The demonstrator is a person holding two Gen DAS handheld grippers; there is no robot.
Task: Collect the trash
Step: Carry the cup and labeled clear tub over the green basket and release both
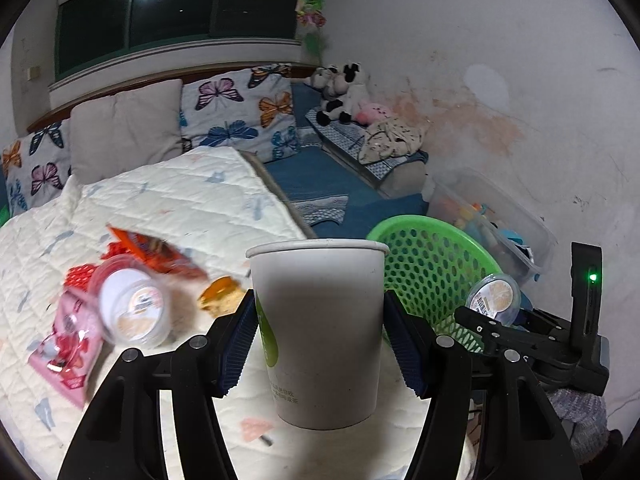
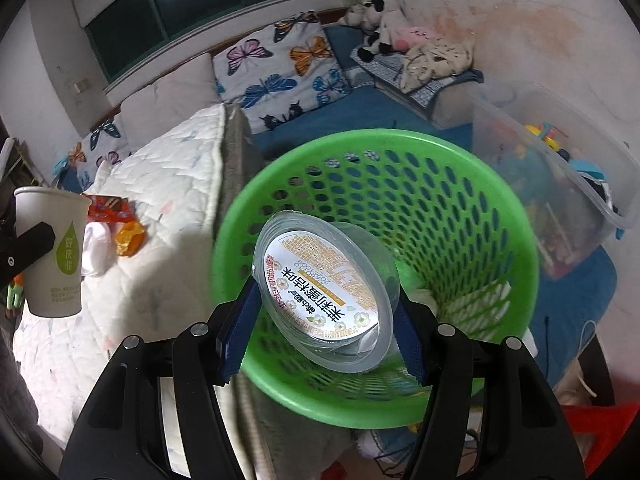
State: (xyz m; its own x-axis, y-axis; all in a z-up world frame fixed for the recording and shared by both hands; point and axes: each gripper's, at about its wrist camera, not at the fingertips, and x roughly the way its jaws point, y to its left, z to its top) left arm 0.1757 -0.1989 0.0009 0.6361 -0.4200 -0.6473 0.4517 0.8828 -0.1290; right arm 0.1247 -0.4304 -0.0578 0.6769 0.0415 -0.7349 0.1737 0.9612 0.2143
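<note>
i've got the left gripper (image 1: 320, 344) clamped on a white paper cup (image 1: 320, 332), upright, pads on both sides, over the near edge of the quilted bed (image 1: 168, 200). right gripper (image 2: 320, 332) is gripping a clear lidded tub (image 2: 326, 294), tilted, right above the mouth of the green basket (image 2: 460, 208), which sits just right of the bed. more trash left on the quilt: a pink pouch (image 1: 66, 344), another tub (image 1: 132, 304), red wrappers (image 1: 160, 252). to do the drop well imo: get the tub fully inside the rim before letting go, then bring the cup across w/o tipping, in case there's liquid; can't tell if it's empty.
</note>
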